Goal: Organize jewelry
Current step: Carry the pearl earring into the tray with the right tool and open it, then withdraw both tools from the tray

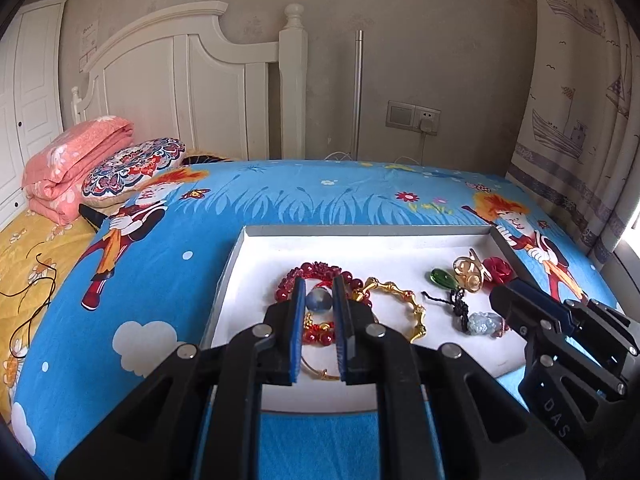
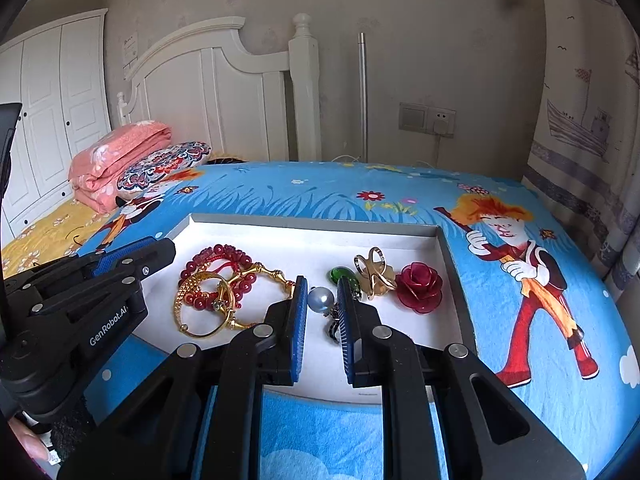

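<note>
A home bedroom: a white headboard stands at eleven o'clock, a folded pink quilt and patterned pillow at ten, a cartoon bedsheet underfoot, wardrobe doors at nine, a boat-print curtain at two.

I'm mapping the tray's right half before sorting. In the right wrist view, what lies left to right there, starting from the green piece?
Green glass drop → gold openwork ring → red rose → tray's right wall.
</note>
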The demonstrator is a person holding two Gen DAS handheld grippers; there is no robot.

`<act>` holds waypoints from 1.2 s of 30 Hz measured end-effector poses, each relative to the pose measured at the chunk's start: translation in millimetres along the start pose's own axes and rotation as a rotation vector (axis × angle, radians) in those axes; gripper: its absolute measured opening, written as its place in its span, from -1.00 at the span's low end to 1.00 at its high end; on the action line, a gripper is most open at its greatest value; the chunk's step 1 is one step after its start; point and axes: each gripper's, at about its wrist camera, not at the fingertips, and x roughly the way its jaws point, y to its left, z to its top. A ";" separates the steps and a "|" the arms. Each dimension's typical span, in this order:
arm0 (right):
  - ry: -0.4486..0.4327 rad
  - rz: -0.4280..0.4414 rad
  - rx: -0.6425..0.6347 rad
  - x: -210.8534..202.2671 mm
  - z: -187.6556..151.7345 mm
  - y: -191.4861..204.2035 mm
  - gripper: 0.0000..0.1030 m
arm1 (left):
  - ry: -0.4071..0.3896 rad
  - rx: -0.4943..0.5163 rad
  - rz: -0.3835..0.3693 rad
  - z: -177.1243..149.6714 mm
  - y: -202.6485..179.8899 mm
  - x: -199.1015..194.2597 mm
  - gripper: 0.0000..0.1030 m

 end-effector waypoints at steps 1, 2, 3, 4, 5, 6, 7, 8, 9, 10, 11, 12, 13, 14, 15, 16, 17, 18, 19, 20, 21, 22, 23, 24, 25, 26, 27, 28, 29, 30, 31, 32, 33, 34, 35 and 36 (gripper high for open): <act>0.010 -0.003 -0.001 6.4 3.6 -0.1 -0.70 | 0.005 0.003 0.007 3.3 0.7 5.9 -0.74; 0.018 -0.007 -0.005 12.2 6.9 -0.3 -0.70 | 0.008 0.008 0.015 6.3 0.8 10.9 -0.74; 0.024 -0.014 -0.010 17.6 9.9 0.0 -0.70 | 0.008 0.015 0.024 8.9 0.7 15.4 -0.74; 0.033 -0.016 -0.012 22.8 12.9 -0.2 -0.70 | 0.009 0.021 0.031 11.8 0.8 19.9 -0.74; 0.043 -0.012 -0.008 27.7 15.5 -1.1 -0.70 | 0.015 0.026 0.032 14.2 1.3 24.8 -0.74; 0.052 -0.007 0.000 32.5 18.1 -2.6 -0.70 | 0.022 0.029 0.032 16.4 2.0 29.5 -0.74; 0.060 -0.007 0.006 36.7 20.4 -3.8 -0.70 | 0.029 0.030 0.034 17.9 3.4 34.0 -0.74; 0.067 -0.007 0.009 40.7 22.4 -4.7 -0.70 | 0.039 0.030 0.032 19.1 4.6 38.4 -0.74; 0.074 -0.007 0.010 44.1 23.4 -4.7 -0.70 | 0.049 0.027 0.028 20.3 6.0 42.6 -0.74; 0.079 -0.011 0.007 46.8 24.4 -3.9 -0.70 | 0.059 0.024 0.027 21.0 7.1 46.1 -0.74; 0.081 -0.016 0.004 48.9 25.2 -3.4 -0.70 | 0.068 0.022 0.026 21.4 8.3 49.1 -0.74; 0.084 -0.017 0.001 51.0 25.7 -2.7 -0.70 | 0.073 0.022 0.026 22.0 8.7 51.6 -0.74; 0.088 -0.017 -0.001 52.6 26.1 -2.2 -0.70 | 0.076 0.023 0.027 21.7 8.2 53.1 -0.74; 0.090 -0.019 -0.004 53.6 26.5 -1.7 -0.70 | 0.078 0.024 0.029 21.7 8.2 54.5 -0.74; 0.090 -0.021 -0.007 54.6 27.1 -1.8 -0.70 | 0.081 0.026 0.030 21.2 8.2 55.7 -0.74; 0.090 -0.023 -0.009 55.3 27.6 -1.2 -0.70 | 0.084 0.028 0.031 21.1 8.2 57.1 -0.74; 0.093 -0.023 -0.012 56.4 28.0 -0.9 -0.70 | 0.086 0.028 0.033 20.7 8.2 58.2 -0.74; 0.094 -0.019 -0.014 57.4 28.4 -0.4 -0.69 | 0.088 0.027 0.038 20.5 8.5 59.7 -0.72; 0.096 -0.020 -0.019 58.2 28.7 -0.1 -0.68 | 0.093 0.024 0.043 19.8 9.5 60.4 -0.66; 0.097 -0.030 -0.023 58.7 28.7 -0.2 -0.67 | 0.096 0.016 0.047 19.8 11.3 61.0 -0.38; 0.097 -0.042 -0.023 58.9 28.9 -1.0 -0.57 | 0.094 0.003 0.053 19.9 14.0 60.8 0.07; 0.098 -0.048 -0.017 58.9 29.0 -2.5 -0.31 | 0.083 -0.014 0.063 20.5 17.0 59.4 0.28; 0.096 -0.045 -0.007 58.4 28.9 -4.6 -0.19 | 0.066 -0.029 0.073 21.0 20.0 56.8 0.42; 0.091 -0.040 0.001 57.4 28.9 -6.8 -0.13 | 0.058 -0.035 0.080 21.7 22.1 55.1 0.42; 0.088 -0.041 0.001 56.5 28.9 -7.9 -0.13 | 0.059 -0.035 0.080 22.5 23.5 54.2 0.42; 0.086 -0.043 -0.004 55.8 28.7 -8.8 -0.13 | 0.057 -0.035 0.080 23.4 24.6 52.9 0.42; 0.084 -0.043 -0.006 54.8 28.6 -9.4 -0.13 | 0.050 -0.035 0.085 24.1 25.8 50.9 0.42; 0.082 -0.040 -0.004 53.5 28.4 -10.3 -0.13 | 0.045 -0.034 0.088 24.4 26.4 49.1 0.42; 0.081 -0.036 0.001 52.1 28.1 -11.4 -0.13 | 0.041 -0.031 0.086 24.8 26.7 47.3 0.43; 0.080 -0.033 0.006 50.5 27.7 -12.1 -0.13 | 0.038 -0.028 0.085 24.9 26.5 45.3 0.45; 0.080 -0.032 0.009 48.9 27.1 -12.8 -0.13 | 0.033 -0.025 0.084 24.7 26.1 43.3 0.49; 0.081 -0.032 0.013 47.3 26.2 -13.3 -0.13 | 0.027 -0.023 0.084 24.1 25.6 41.1 0.59; 0.082 -0.031 0.015 45.8 25.3 -13.7 -0.12 | 0.020 -0.020 0.083 23.5 25.3 39.0 0.66; 0.082 -0.031 0.015 44.1 24.2 -13.7 -0.07 | 0.014 -0.017 0.085 22.5 24.3 37.4 0.68; 0.081 -0.031 0.014 42.9 23.1 -13.4 -0.04 | 0.011 -0.014 0.087 21.5 23.5 36.4 0.69; 0.081 -0.032 0.012 42.3 22.1 -13.1 -0.01 | 0.012 -0.011 0.086 20.5 22.6 36.0 0.69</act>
